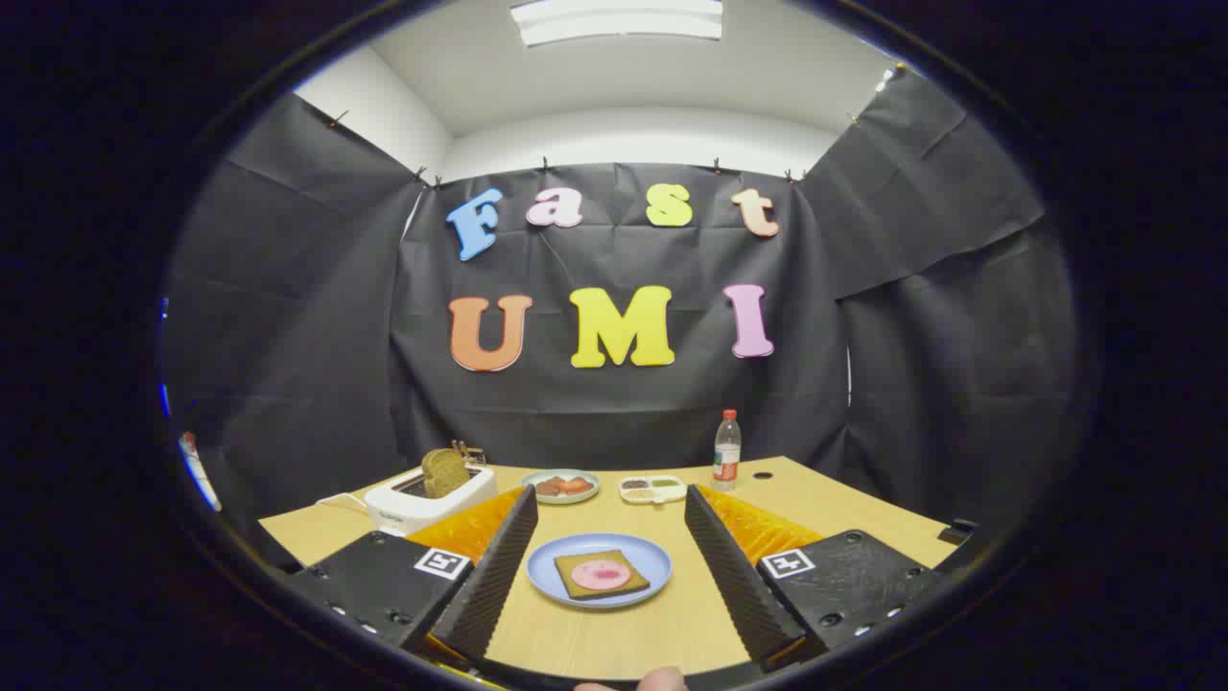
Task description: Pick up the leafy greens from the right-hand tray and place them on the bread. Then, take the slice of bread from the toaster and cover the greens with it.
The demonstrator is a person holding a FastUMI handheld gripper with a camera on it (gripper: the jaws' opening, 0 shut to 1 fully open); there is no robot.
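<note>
The jaws (606, 566) stand spread and empty over the counter (844, 509), the plate (643, 555) with bread (576, 583) between them. The greens sit beyond in the right tray (652, 489), too small to make out clearly, so a pinch could catch its other fillings. The slice (445, 472) in the toaster (422, 504) may snag when lifted.

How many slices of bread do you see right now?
2. One bread slice lies on the blue plate between the open fingers, topped with a pink round. The other slice stands in the toaster, beyond the left finger.
</note>
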